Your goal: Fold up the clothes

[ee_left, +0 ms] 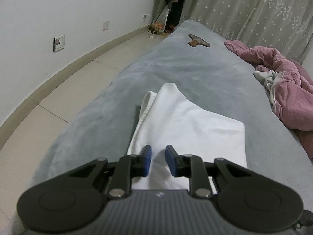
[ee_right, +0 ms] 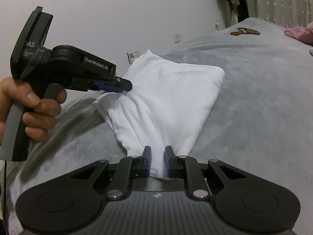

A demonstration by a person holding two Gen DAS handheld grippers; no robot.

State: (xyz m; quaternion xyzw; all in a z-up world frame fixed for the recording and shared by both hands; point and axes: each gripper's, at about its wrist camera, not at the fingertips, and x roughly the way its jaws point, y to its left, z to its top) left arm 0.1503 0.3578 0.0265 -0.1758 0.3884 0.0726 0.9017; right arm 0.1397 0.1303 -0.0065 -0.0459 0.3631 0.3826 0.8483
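A folded white garment (ee_left: 185, 121) lies on the grey bed cover (ee_left: 195, 68), its ribbed hem showing along the left side. My left gripper (ee_left: 158, 156) is shut on a bunched fold at the garment's near edge, with cloth pressed between the blue pads. In the right wrist view the same garment (ee_right: 166, 98) spreads ahead. My left gripper (ee_right: 125, 87), held by a hand (ee_right: 39, 105), pinches its left edge. My right gripper (ee_right: 158, 156) is shut on the garment's near corner, which is drawn into a narrow tuck between the pads.
A crumpled pink garment pile (ee_left: 289, 90) lies at the bed's right side. A small brown object (ee_left: 197, 42) rests at the far end. The tiled floor (ee_left: 68, 98) and white wall run along the left. Dark clothes (ee_left: 178, 4) hang by the curtain.
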